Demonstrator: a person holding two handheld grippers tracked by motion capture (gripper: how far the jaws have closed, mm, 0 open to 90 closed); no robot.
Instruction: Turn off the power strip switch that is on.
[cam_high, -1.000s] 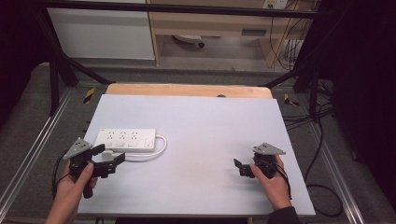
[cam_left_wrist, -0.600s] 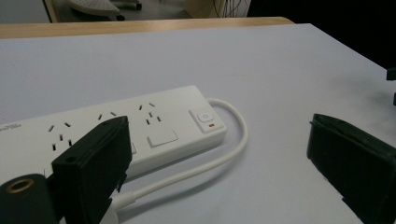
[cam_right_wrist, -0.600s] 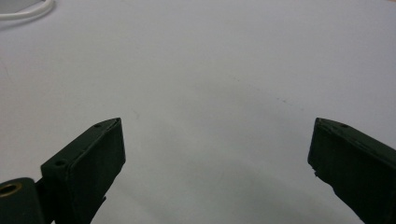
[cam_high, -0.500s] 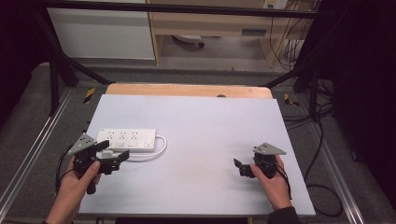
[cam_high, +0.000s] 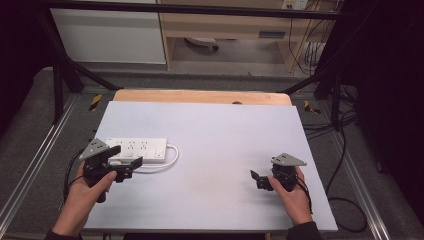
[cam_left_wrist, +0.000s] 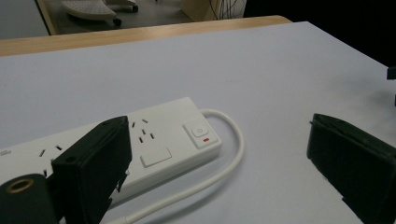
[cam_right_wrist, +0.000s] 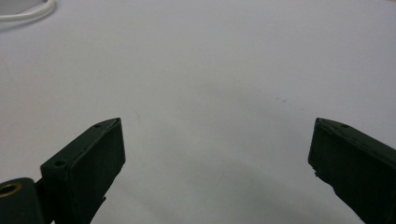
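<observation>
A: Lay flat, the white power strip, on the left part of the pale table sheet, long side running across. Showed rows of sockets and, toward its right end, a square switch with a small red mark

B: And the cord?

A: White cord left the strip's right end, curved round in a loop and ran back leftward along the near side of the strip, flat on the sheet

B: Left gripper?

A: Left gripper, held in the left hand, hovered at the strip's near left corner. Stood wide open, gripping nothing. In the left gripper view, left jaw in front of the strip's near edge, right jaw out over bare sheet; whether touching the strip, couldn't tell

B: Right one?

A: Right gripper, in the right hand, well apart from the strip, near the sheet's right front. Jaws likewise spread wide, holding nothing, bare sheet between them in the right gripper view; a bit of cord loop at the top left corner there

B: Beyond?

A: Wooden table edge past the sheet's far side, then floor and cables
</observation>
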